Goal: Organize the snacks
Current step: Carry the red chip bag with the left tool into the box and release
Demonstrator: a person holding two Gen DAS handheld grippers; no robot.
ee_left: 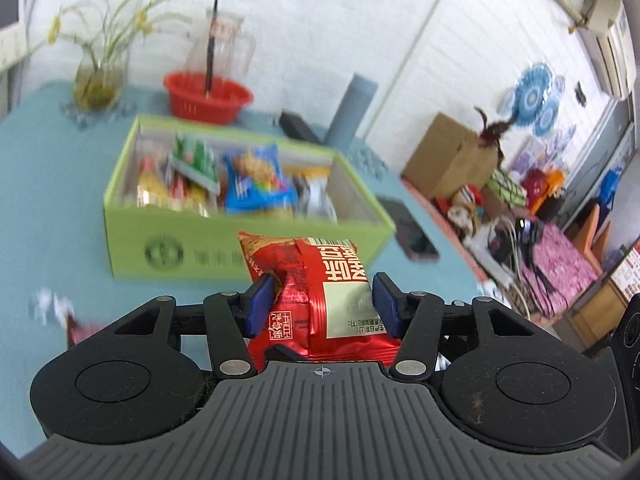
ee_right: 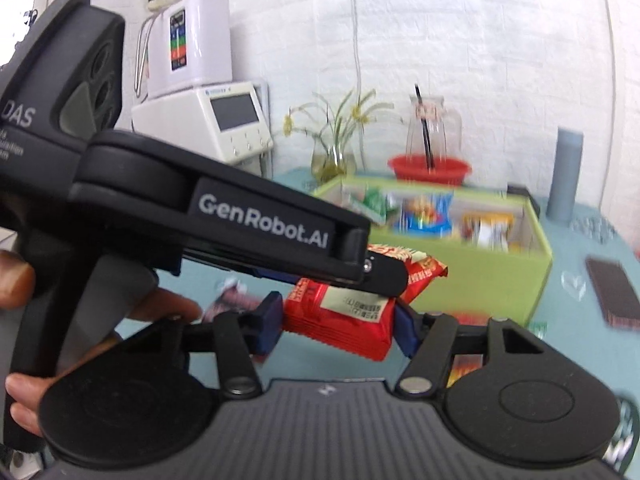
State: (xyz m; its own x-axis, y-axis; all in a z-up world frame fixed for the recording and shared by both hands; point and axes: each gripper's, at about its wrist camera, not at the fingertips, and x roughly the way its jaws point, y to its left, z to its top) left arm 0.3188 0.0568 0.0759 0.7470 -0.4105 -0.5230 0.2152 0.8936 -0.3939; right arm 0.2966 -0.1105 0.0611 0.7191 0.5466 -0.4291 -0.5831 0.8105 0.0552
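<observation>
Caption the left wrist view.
Left gripper shut on a red packet before the green box of snacks.

Ahead of me the wall [ee_right: 460, 40] is white-painted brick, evenly lit. A thin cord [ee_right: 357, 40] hangs down it. The table [ee_left: 52, 200] wears a teal cloth. At its far edge stand a glass vase of yellow flowers [ee_left: 100, 76] and a grey cylinder [ee_right: 566, 172]. An air conditioner [ee_left: 608, 40] is mounted high on the side wall, blue patterned plates [ee_left: 534, 96] below it. A cardboard box [ee_left: 452, 156] sits among blurred clutter.
</observation>
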